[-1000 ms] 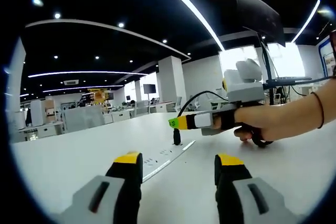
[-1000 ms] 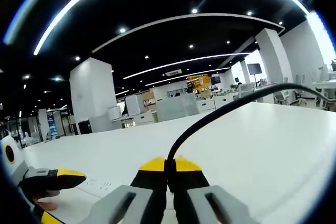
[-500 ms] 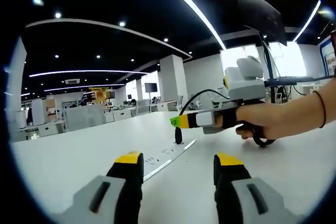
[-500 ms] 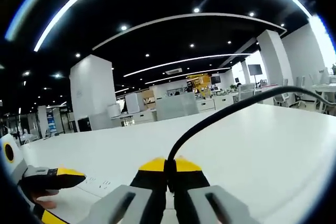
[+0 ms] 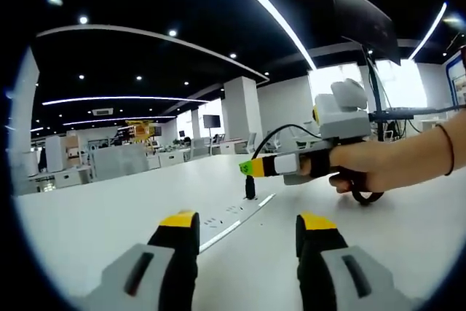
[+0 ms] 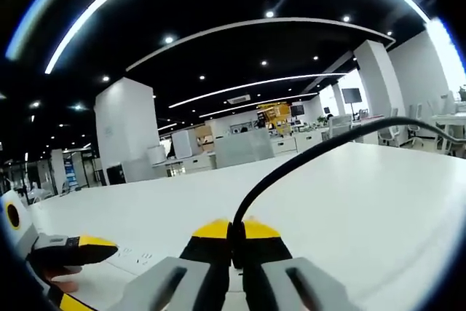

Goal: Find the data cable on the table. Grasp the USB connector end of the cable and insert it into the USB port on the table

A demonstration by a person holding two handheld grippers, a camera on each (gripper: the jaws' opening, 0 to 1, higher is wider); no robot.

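Pinching black data cable (image 6: 291, 167) in my right gripper (image 6: 234, 232), jaws pressed together. USB connector (image 5: 250, 189) upright on socket strip (image 5: 224, 223), barely shifted over last second; insertion likely seating. Left gripper (image 5: 247, 221) spread, idle.

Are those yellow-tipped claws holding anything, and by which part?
The right gripper pinches the black data cable just behind its connector end; the left gripper, jaws apart, holds nothing.

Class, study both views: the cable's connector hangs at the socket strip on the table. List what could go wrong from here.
1. The right gripper clamps the black cable above the connector, so the connector may tilt and miss or jam at the socket strip.
2. The left gripper is open and apart from the strip; if the strip lies loose, pushing could slide it.
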